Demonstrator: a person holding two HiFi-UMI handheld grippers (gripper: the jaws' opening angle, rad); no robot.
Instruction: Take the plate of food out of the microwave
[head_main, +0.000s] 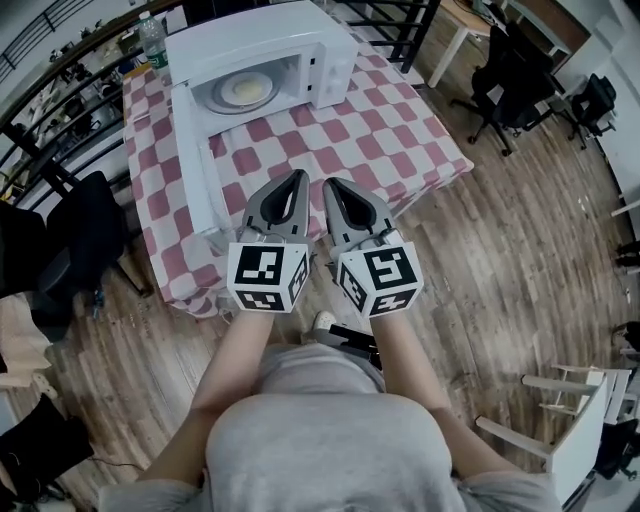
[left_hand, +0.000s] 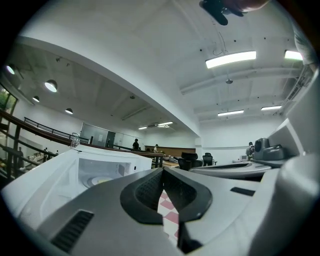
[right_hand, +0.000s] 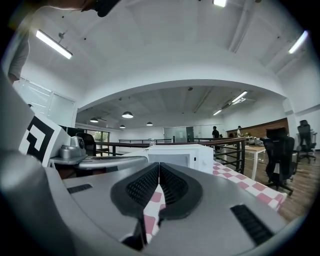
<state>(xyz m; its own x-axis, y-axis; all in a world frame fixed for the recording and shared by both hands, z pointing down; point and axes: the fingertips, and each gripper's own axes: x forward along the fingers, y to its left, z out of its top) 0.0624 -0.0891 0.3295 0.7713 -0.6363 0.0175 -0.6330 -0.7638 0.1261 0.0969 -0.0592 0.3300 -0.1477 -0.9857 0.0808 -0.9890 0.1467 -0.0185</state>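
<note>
Plate of food (head_main: 245, 90) lies inside the white microwave (head_main: 300, 40), on the round turntable, and nothing touches it; the microwave stands at the 12 o'clock end of a table (head_main: 340, 135) that is covered with a pink and white checkered cloth; its door (head_main: 195, 165) is swung fully open and reaches from the left corner of the oven toward 6 o'clock, in our direction.

We hold the two tools side by side above the near edge of the table, well apart from the plate, which is at 11 o'clock from them; the left gripper (head_main: 298, 180) has its jaws pressed together with nothing between them; the right gripper (head_main: 331, 186) is closed in the same way and is also empty. In the left gripper view we see the plate through the open front, at 10 o'clock from the jaws; in the right gripper view the microwave is at 12 o'clock, straight behind the closed jaws; in both views only the checkered cloth shows below the meeting pads.

A clear bottle (head_main: 152, 40) stands at 10 o'clock from the microwave, just beside it; black office chairs (head_main: 505, 75) stand at 2 o'clock on the wooden floor (head_main: 480, 260); a white chair (head_main: 580, 430) is at 4 o'clock.
</note>
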